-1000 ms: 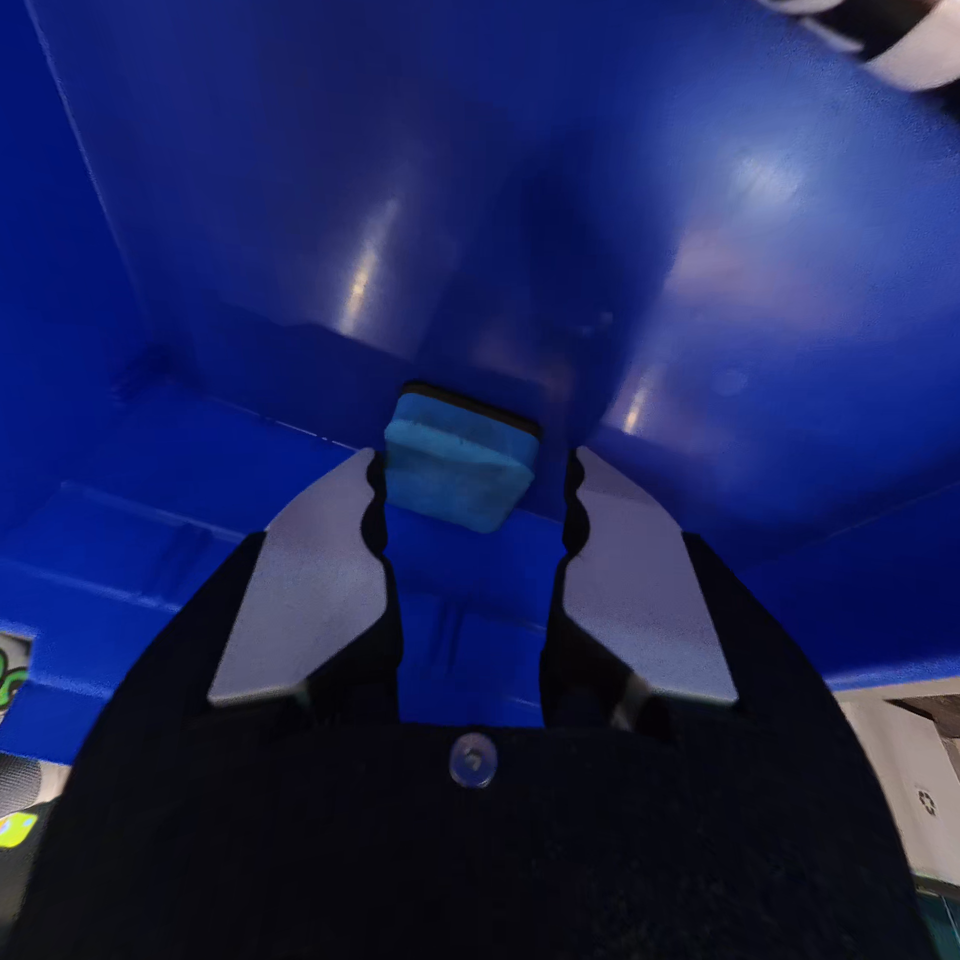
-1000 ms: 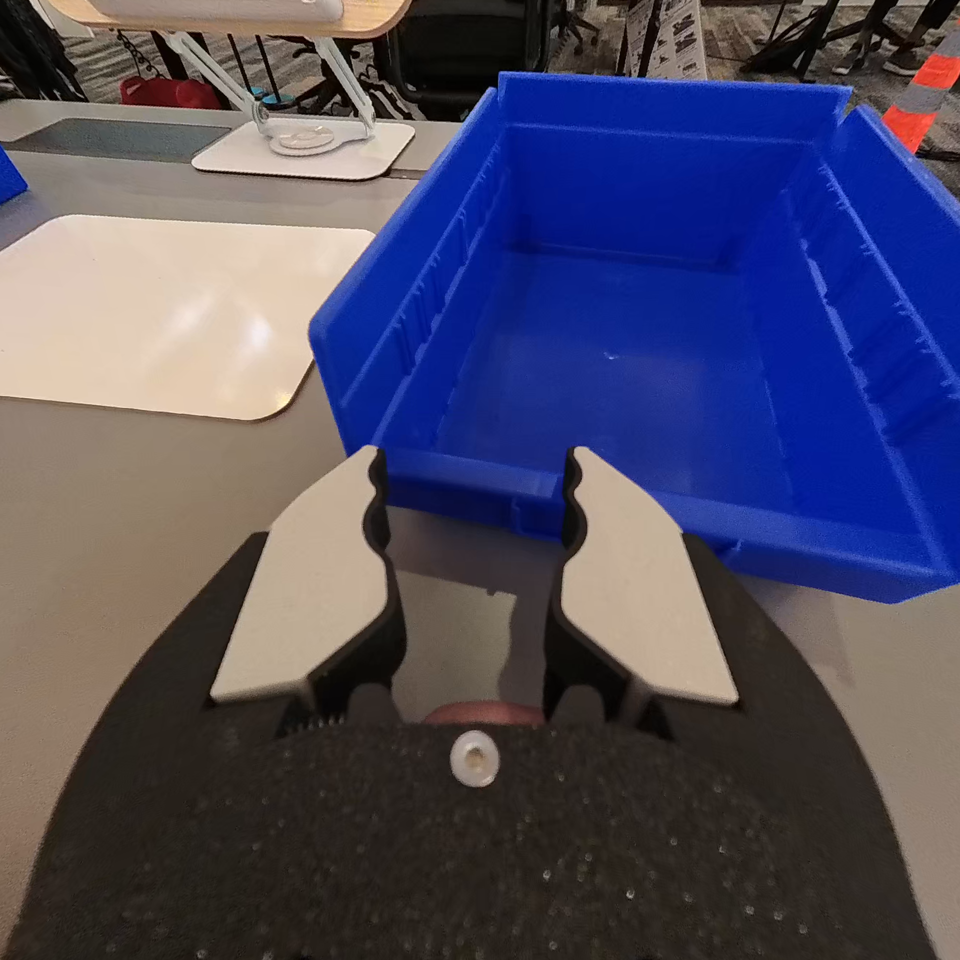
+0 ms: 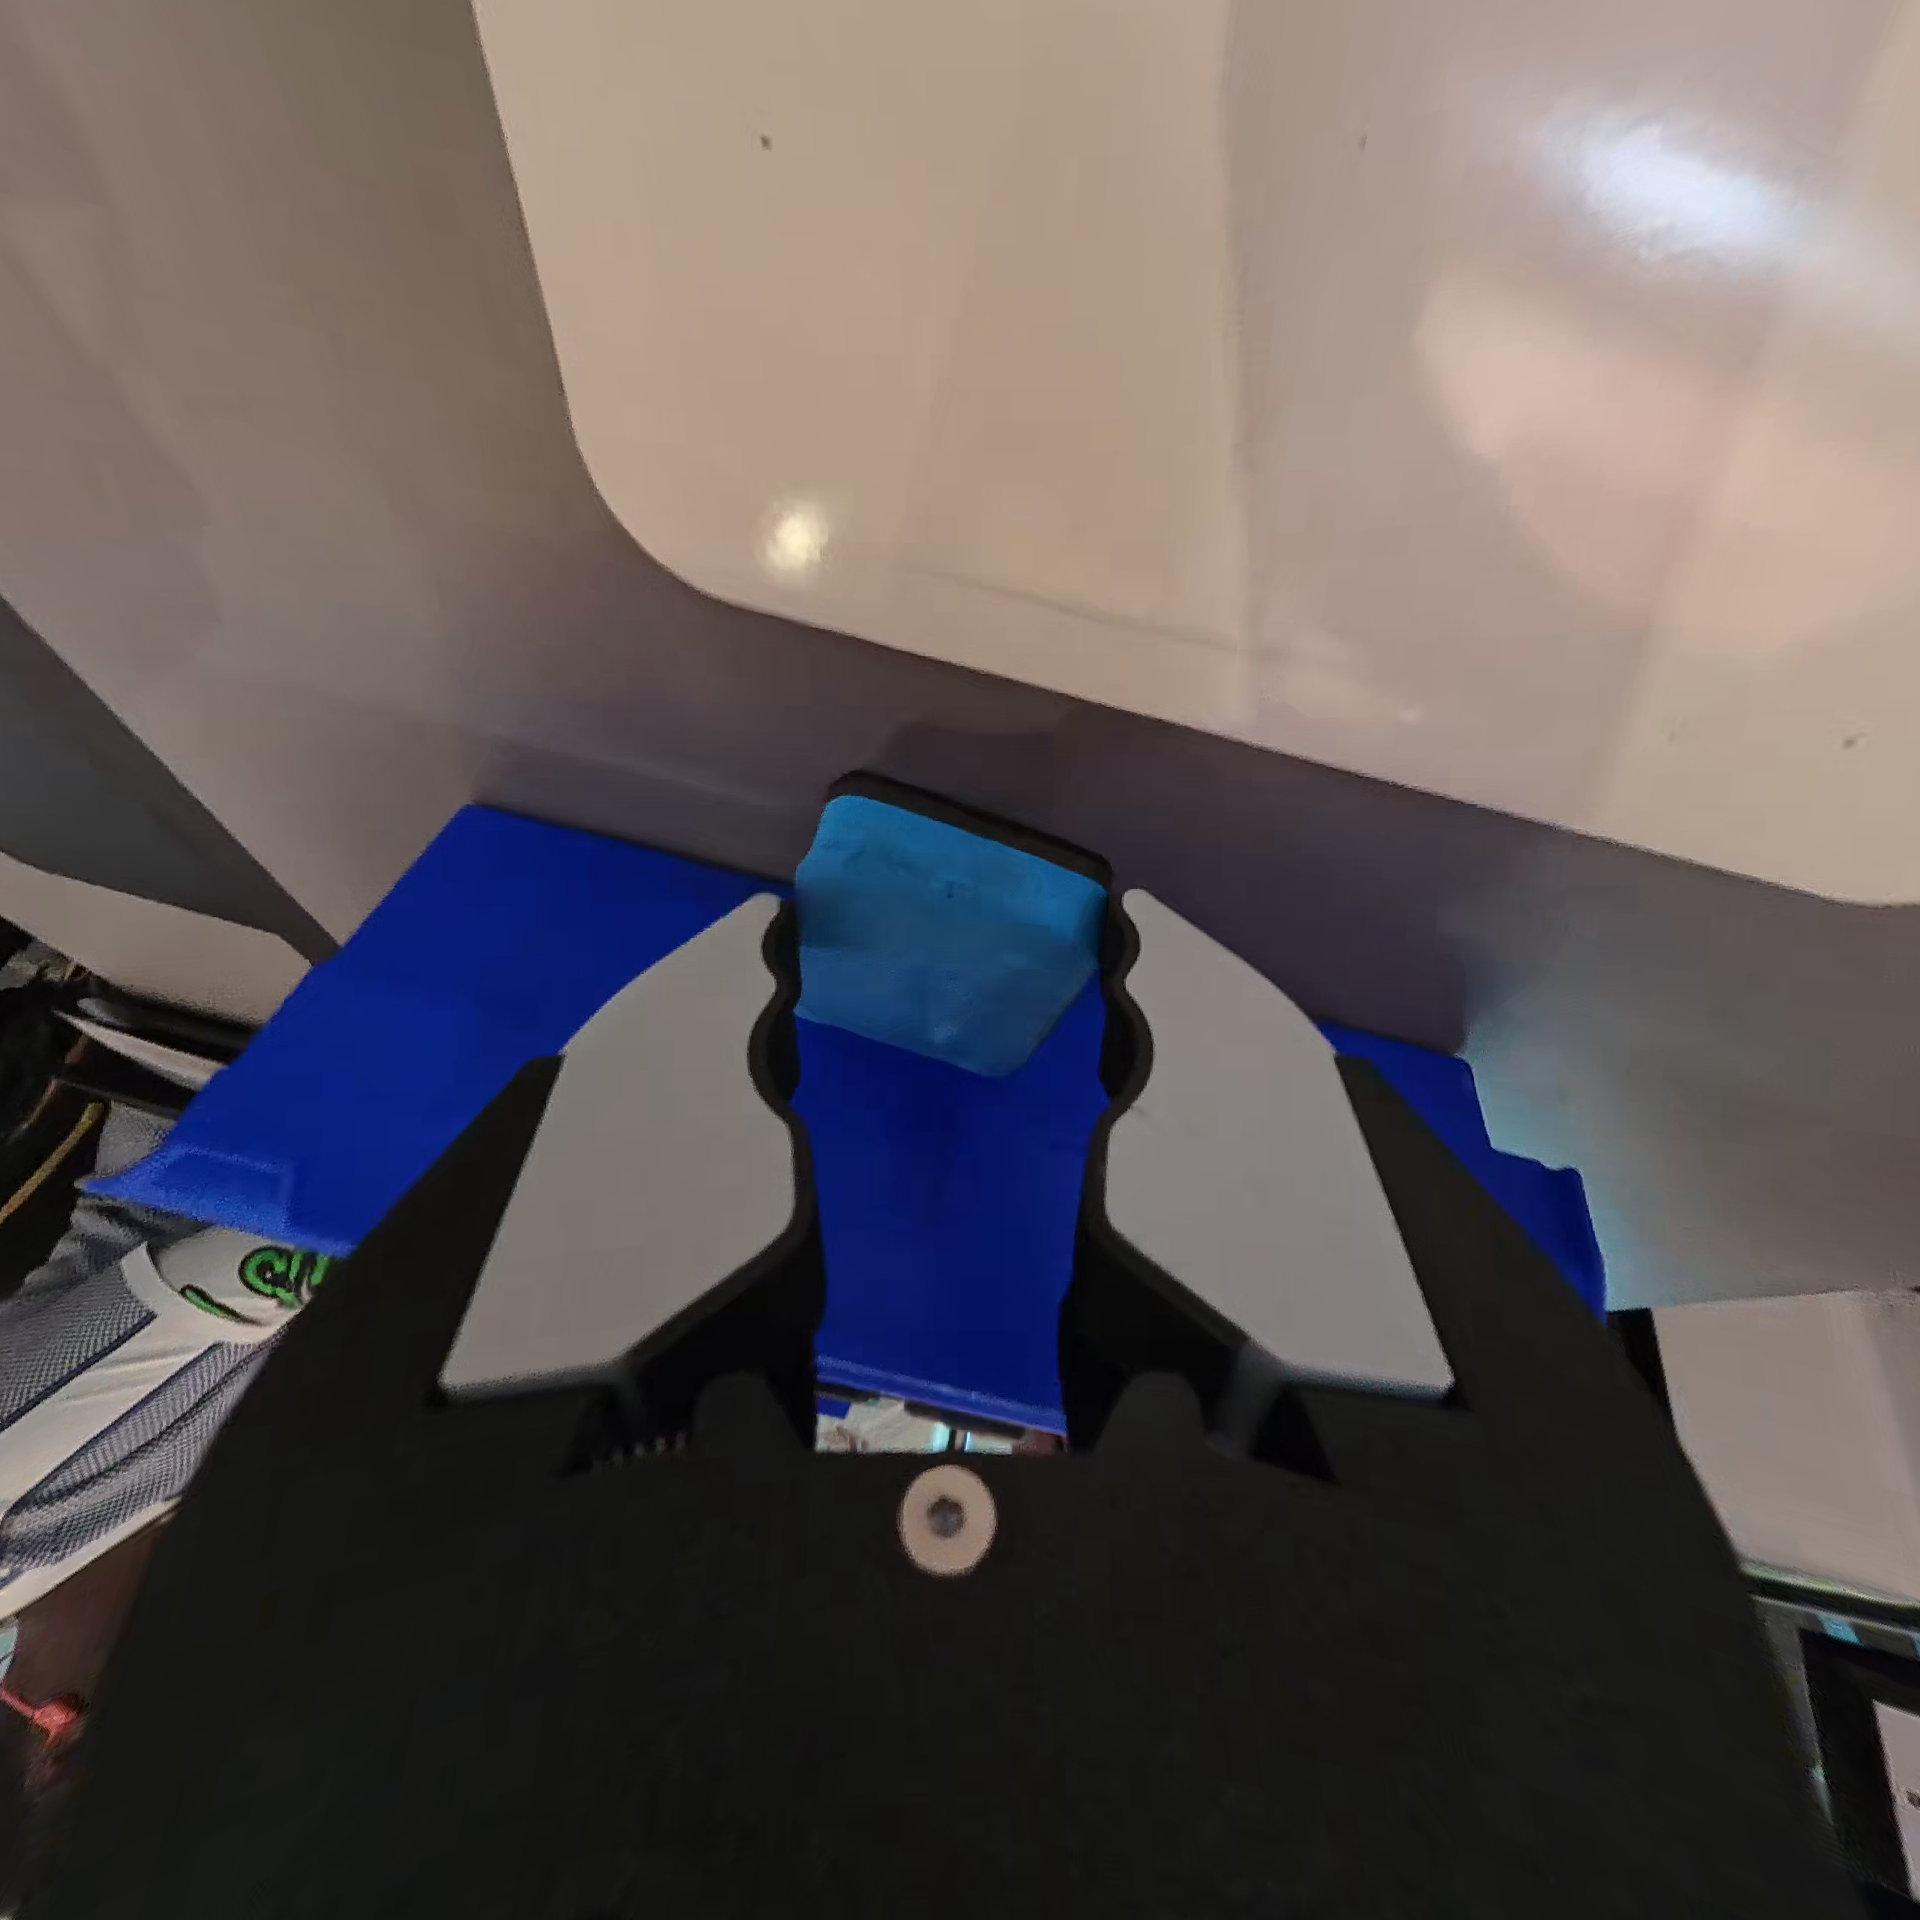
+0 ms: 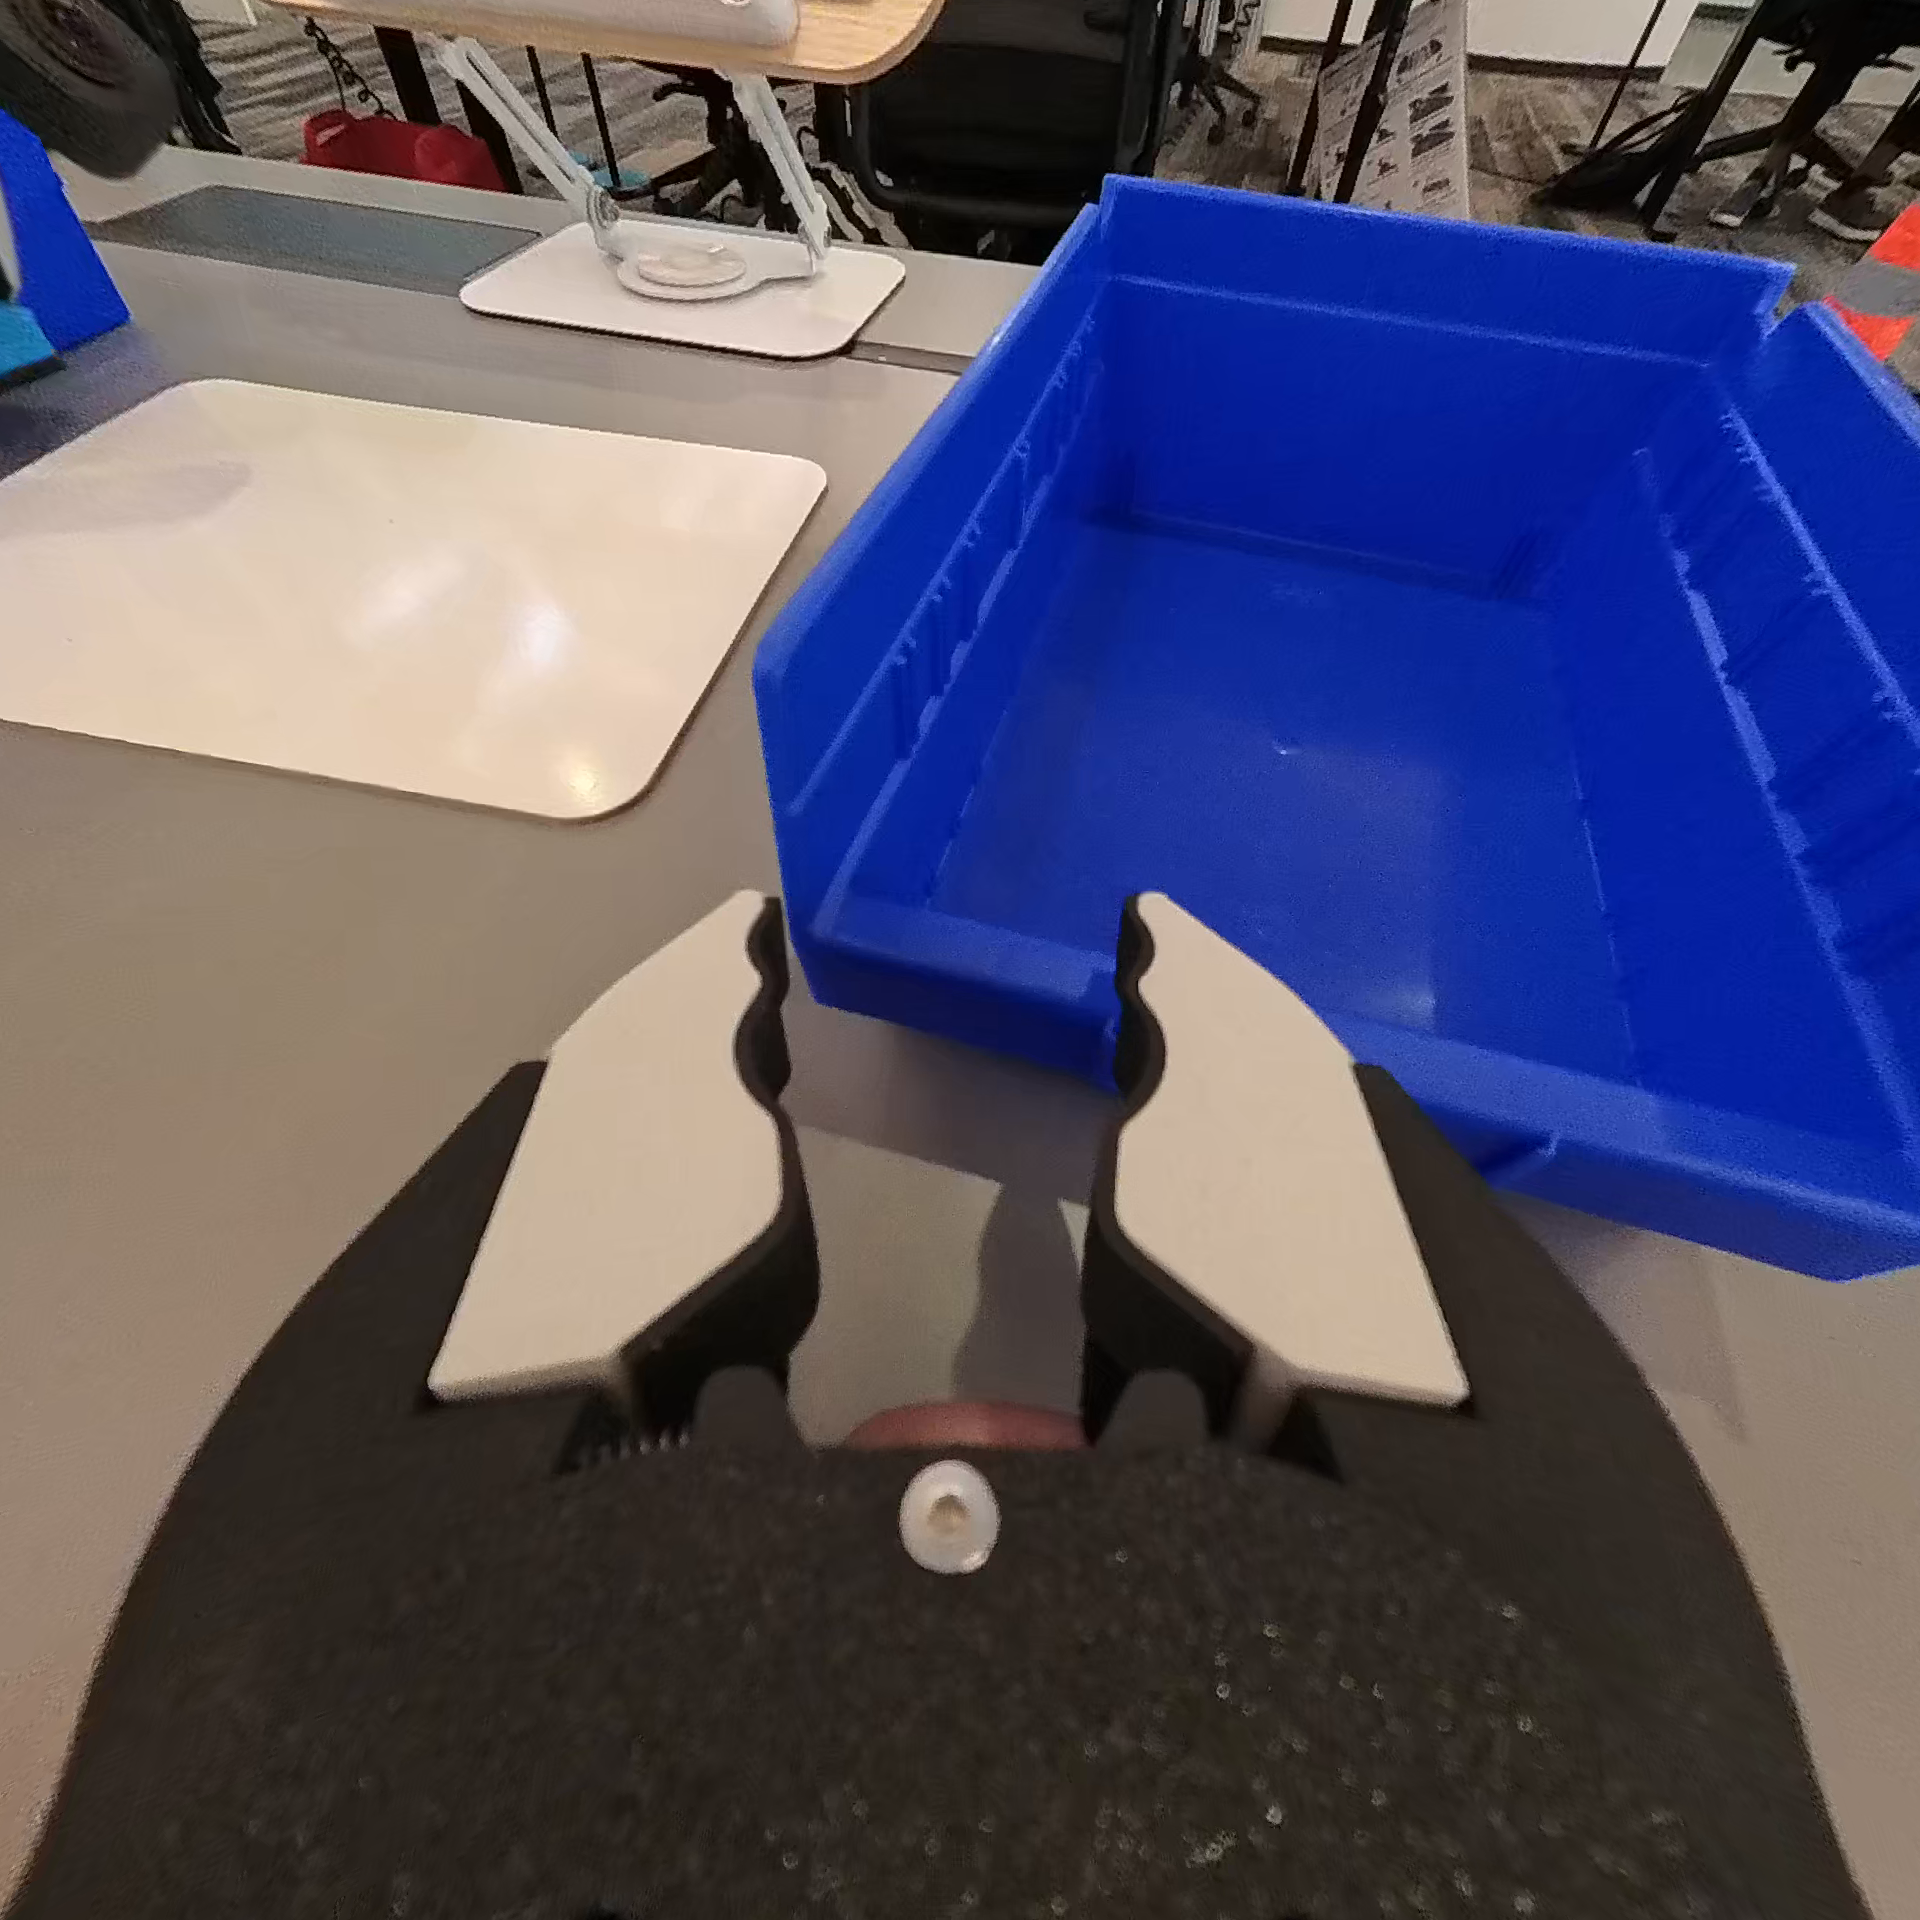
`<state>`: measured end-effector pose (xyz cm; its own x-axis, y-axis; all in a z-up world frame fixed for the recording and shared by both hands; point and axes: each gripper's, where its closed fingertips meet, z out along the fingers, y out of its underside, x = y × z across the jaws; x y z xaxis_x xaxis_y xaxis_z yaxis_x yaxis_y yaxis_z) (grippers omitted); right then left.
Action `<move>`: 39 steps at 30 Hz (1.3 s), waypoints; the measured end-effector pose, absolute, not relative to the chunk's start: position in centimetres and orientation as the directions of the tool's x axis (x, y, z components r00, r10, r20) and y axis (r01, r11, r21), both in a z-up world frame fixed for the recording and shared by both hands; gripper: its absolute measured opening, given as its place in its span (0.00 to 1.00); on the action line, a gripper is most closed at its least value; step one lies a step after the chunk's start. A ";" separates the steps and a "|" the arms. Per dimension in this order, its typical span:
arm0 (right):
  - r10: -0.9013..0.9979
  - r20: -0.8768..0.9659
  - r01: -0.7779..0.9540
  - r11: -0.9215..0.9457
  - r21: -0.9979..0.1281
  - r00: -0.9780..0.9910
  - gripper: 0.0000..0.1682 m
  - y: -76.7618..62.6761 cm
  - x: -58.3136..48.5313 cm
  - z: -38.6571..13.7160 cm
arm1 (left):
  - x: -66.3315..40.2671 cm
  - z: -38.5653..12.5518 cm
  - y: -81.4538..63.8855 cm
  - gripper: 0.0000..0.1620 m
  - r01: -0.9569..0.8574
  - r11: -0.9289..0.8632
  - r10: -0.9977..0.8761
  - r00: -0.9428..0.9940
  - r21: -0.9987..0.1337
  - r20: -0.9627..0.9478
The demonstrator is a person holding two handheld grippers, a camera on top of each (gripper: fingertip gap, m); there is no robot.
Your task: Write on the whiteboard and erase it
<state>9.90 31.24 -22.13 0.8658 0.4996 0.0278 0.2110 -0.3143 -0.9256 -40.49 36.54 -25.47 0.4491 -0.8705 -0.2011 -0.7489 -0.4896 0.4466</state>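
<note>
Left gripper (image 3: pixel 948 935) is clamping the blue eraser (image 3: pixel 940 930) near the whiteboard (image 3: pixel 1195 364).
Right gripper (image 4: pixel 948 951) is hovering with jaws apart, gripping nothing, before the blue bin (image 4: pixel 1766 831).

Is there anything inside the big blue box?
No, in the right wrist view the blue box shows only its bare blue floor and walls, with nothing lying in it.

Left hand-held gripper (image 3: pixel 948 935) clamped (right (image 4: pixel 948 940) agape)

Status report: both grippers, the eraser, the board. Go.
Left gripper shut on blue eraser, above whiteboard corner. Right gripper open, empty, facing blue bin. Whiteboard looks blank, nothing on it.
</note>
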 end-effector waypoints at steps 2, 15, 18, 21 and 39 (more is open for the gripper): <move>0.498 0.025 0.208 -0.316 -0.926 0.867 0.36 31.1 10.1 -22.1 | -40.2 -26.2 36.7 0.34 -0.755 -0.493 -0.868 0.461 0.432 -0.186; 0.496 0.017 0.211 -0.337 -0.918 0.868 0.36 30.9 10.5 -22.6 | -38.3 -27.5 36.8 0.34 -0.782 -0.480 -0.876 0.450 0.397 -0.173; 0.498 0.036 0.229 -0.332 -0.915 0.866 0.36 30.9 10.3 -22.6 | -39.1 -27.8 36.8 0.34 -0.767 -0.488 -0.871 0.455 0.417 -0.185; 0.500 0.049 0.244 -0.331 -0.912 0.864 0.36 30.9 10.2 -22.8 | -38.9 -27.8 36.6 0.34 -0.763 -0.512 -0.857 0.484 0.395 -0.175; 0.512 0.014 0.208 -0.323 -0.923 0.859 0.36 30.6 9.9 -22.3 | -37.2 -9.1 30.3 0.41 -0.430 -0.618 -0.381 0.896 -0.658 -0.227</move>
